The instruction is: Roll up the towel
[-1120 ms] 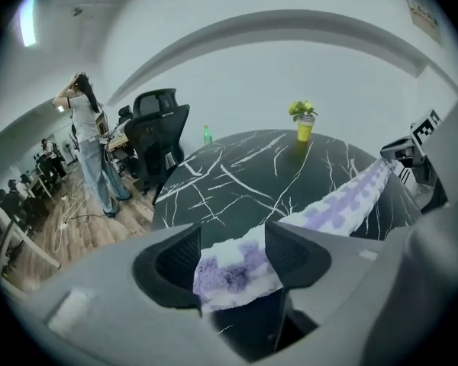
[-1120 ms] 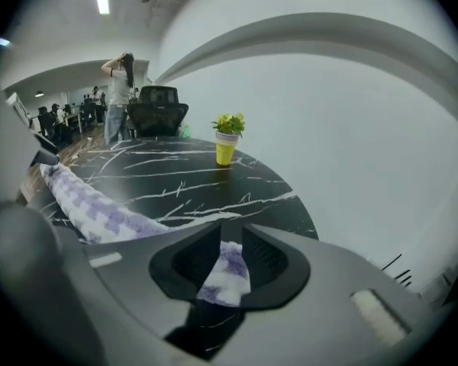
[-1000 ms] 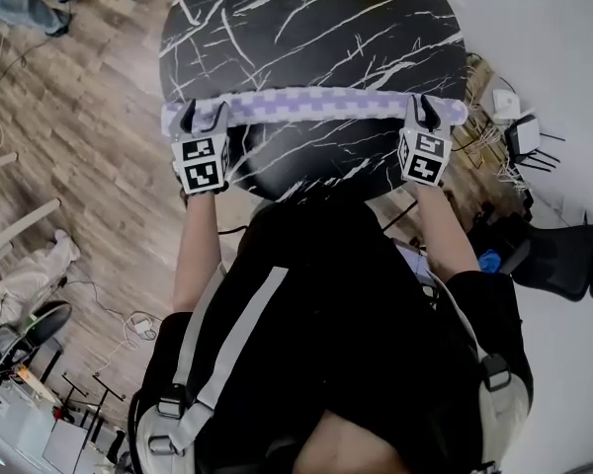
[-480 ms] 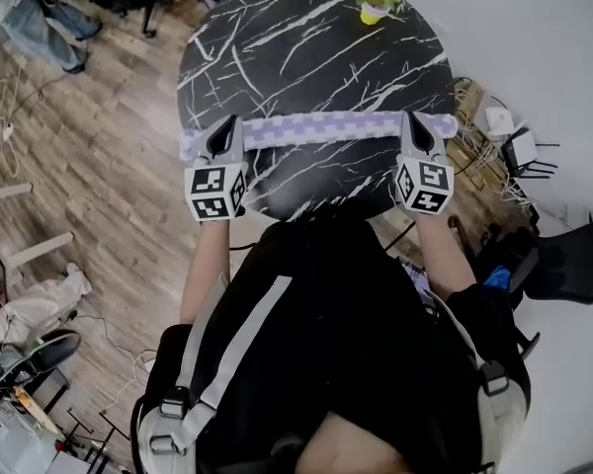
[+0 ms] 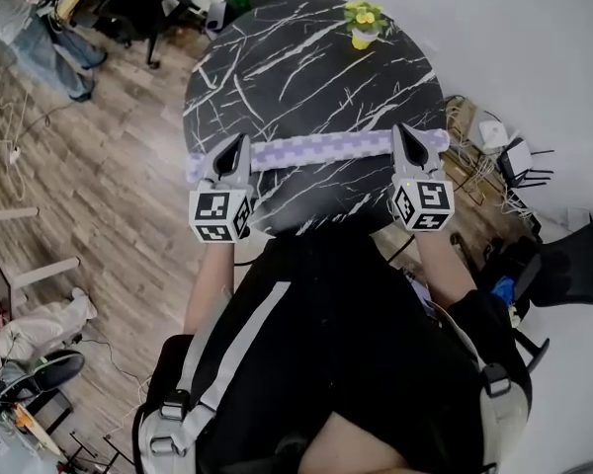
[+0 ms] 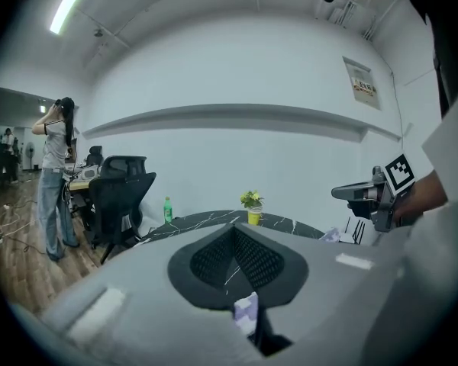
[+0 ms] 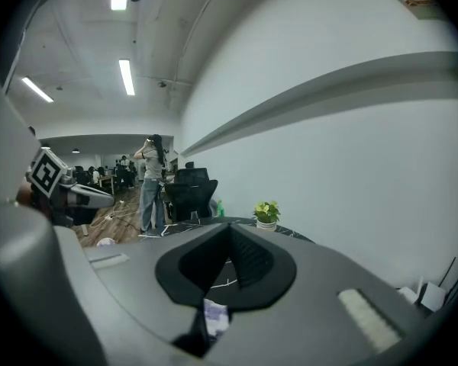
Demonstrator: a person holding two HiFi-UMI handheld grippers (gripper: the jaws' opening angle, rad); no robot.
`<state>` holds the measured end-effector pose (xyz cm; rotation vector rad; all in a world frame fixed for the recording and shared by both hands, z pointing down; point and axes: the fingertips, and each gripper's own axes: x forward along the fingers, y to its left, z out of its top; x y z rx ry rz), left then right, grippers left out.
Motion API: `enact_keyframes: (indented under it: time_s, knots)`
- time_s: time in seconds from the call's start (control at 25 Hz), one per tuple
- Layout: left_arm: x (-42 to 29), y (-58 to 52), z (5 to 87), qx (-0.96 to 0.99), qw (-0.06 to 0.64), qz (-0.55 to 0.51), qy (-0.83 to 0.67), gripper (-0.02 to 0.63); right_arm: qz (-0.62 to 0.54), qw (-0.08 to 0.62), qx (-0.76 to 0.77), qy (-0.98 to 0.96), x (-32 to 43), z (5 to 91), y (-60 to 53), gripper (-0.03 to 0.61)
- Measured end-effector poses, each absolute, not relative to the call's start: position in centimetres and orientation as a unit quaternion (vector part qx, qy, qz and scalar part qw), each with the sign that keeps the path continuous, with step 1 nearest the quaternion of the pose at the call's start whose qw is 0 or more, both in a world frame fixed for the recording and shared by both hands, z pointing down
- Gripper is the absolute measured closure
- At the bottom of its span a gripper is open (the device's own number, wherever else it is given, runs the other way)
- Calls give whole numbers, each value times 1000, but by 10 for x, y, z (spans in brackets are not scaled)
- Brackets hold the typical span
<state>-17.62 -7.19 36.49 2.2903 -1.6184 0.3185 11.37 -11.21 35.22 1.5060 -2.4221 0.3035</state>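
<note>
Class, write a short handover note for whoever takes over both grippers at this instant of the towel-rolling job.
Left gripper: just closed on the towel near its left end.
Right gripper: just closed on it near its right end.
Towel: already a long roll, stretched between both grippers over the near side of the table.
Remaining: probably set it down and release.

Lilac-checked towel [image 5: 321, 150] lies rolled up across the table [image 5: 306, 67].
</note>
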Motion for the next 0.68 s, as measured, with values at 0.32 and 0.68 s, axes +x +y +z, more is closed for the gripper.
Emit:
enact_keyframes:
  time_s: [0.32, 0.68]
  knots:
    - [-176, -74, 367, 805, 162, 111, -559, 606, 91, 143, 490, -855, 84, 352, -114, 574]
    - [-174, -79, 374, 805, 169, 117, -556, 606, 103, 146, 486, -856, 82, 362, -124, 574]
